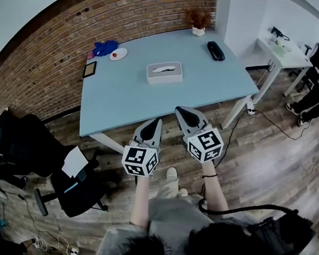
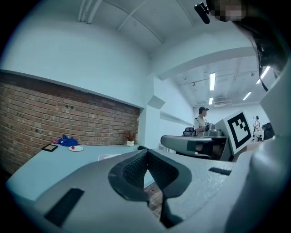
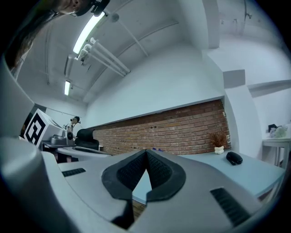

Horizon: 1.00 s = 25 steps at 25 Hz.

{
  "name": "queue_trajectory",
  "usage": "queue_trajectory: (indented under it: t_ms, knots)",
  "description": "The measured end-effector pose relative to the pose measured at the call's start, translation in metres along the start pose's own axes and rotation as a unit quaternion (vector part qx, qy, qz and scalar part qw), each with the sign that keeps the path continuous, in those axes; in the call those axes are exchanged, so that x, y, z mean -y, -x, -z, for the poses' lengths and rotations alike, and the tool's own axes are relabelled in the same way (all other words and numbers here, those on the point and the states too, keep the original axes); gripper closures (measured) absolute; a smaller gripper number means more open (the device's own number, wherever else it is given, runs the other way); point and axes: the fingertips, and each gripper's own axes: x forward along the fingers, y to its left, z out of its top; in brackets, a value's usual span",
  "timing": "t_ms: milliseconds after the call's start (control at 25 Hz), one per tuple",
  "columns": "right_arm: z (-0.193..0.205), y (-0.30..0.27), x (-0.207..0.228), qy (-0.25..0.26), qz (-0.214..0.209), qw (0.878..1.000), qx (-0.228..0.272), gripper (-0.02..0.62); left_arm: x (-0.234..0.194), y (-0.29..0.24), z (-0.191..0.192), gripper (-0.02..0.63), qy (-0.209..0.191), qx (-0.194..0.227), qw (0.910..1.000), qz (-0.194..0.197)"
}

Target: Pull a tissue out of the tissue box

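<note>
Pale grey, the tissue box is set centrally on the blue table. The left gripper and right gripper are held before the table's near edge, both closed on nothing.

Holding the left tool level ahead of the body, with jaws pressed together on nothing. Holding the right tool just beside it, likewise shut and empty. Reaching forward with both forearms, roughly parallel, hands apparently tucked beneath the marker cubes.
</note>
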Motion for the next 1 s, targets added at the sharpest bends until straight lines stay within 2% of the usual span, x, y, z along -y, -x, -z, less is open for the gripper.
queue_trajectory:
  t_ms: [240,440,640,1000]
  knots:
    - [0.008,-0.024,0.013,0.005,-0.008,1.0,-0.008,0.595,-0.022,-0.023,0.006,0.603,0.008,0.002,0.9999,-0.007]
    - [0.004,-0.043,0.041,0.018,0.002,1.0,-0.012,0.595,-0.032,-0.056,-0.003,0.603,0.008,0.011,0.9999,0.009]
    - [0.003,-0.065,0.063,0.012,0.01,1.0,-0.011,0.597,-0.048,-0.083,-0.007,0.603,0.002,0.003,0.9998,0.02]
    - [0.012,-0.098,0.09,0.017,0.015,0.999,-0.031,0.597,-0.076,-0.123,-0.009,0.603,0.016,0.003,0.9994,0.029]
